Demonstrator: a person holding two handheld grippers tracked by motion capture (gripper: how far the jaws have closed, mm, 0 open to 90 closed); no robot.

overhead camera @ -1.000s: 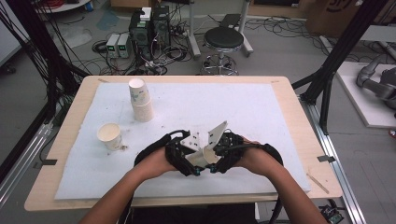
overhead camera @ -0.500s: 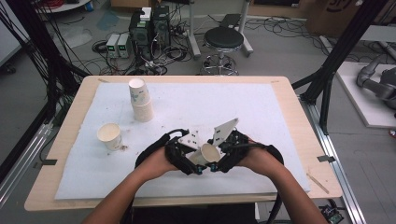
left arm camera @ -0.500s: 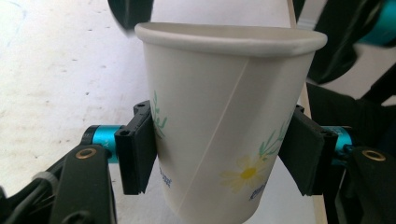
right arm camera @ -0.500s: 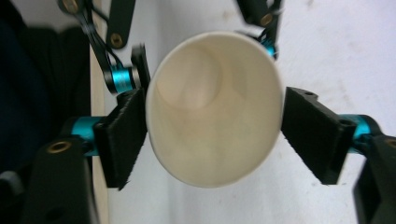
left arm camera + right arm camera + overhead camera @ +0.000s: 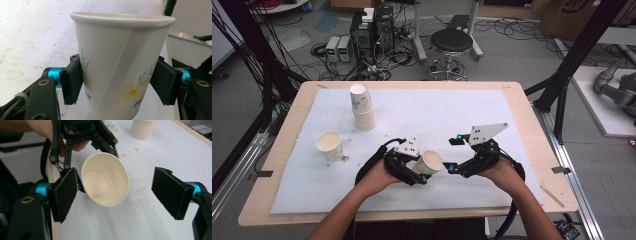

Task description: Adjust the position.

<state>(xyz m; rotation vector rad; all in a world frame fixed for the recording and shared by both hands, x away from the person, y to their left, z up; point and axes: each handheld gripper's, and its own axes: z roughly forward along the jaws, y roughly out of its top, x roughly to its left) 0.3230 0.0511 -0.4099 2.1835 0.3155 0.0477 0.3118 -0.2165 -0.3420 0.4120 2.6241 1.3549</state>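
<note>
One thin paper cup (image 5: 430, 162) with a rolled rim and daisy print sits pinched in the left hand-held gripper (image 5: 418, 170); the right hand-held gripper (image 5: 453, 154) has just spread, empty. Beyond lie the table's (image 5: 512, 95) white foam sheet (image 5: 452, 112), a cup stack (image 5: 362, 107), and floor cables.

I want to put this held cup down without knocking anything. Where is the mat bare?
The white mat lies bare right of the cup stack and beyond the right gripper, out to its far right corner. It is crowded near the left side, around the lone cup and the stack.
</note>
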